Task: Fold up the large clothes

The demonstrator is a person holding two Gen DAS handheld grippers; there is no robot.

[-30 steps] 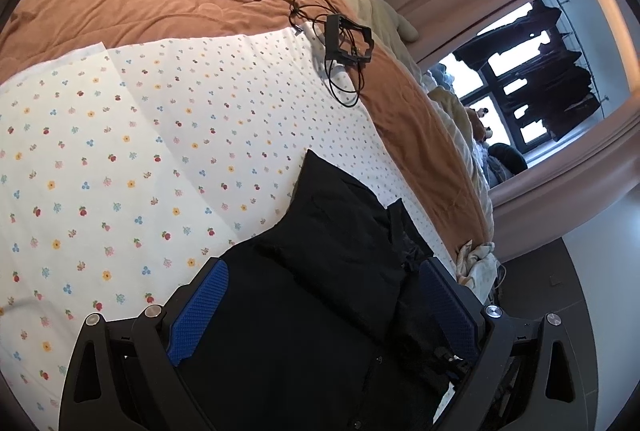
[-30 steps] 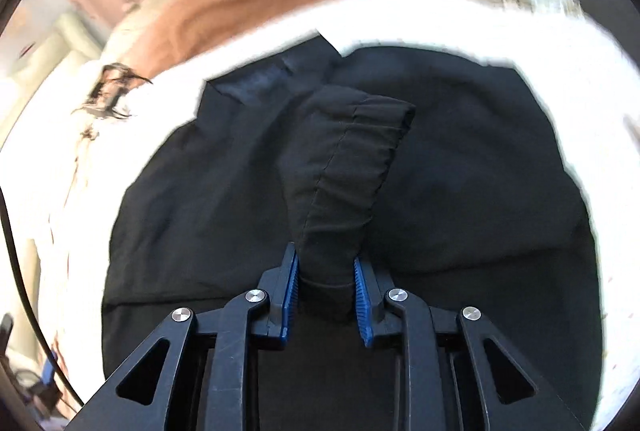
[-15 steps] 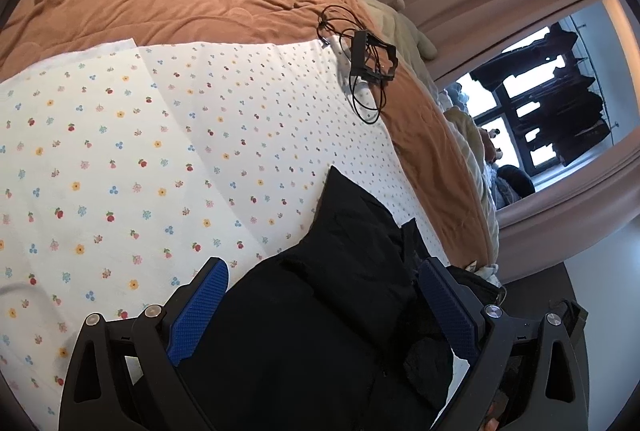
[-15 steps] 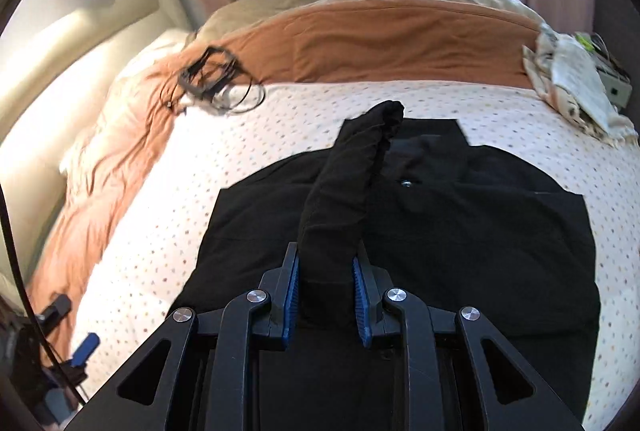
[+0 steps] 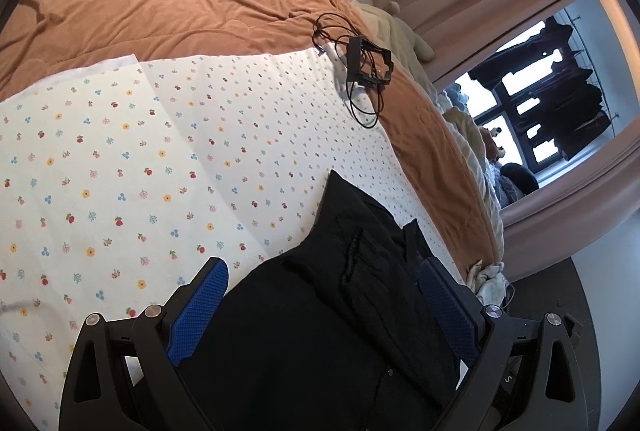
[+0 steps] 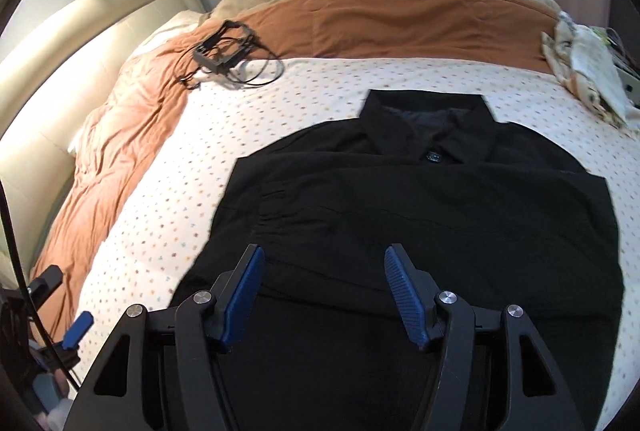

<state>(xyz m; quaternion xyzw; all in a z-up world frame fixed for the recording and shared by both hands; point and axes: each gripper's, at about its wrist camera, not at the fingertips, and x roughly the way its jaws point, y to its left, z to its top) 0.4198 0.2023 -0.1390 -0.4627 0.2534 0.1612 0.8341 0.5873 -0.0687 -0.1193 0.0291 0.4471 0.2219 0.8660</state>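
Both claws are held above the black coat [image 6: 420, 215], which is laid flat on the flowered sheet [image 5: 120, 159] of the bed. Left claw [image 5: 324, 295] is spread wide, with nothing gripped. Right claw [image 6: 324, 291] has just been opened, and the sleeve [image 6: 360, 199] is let go.
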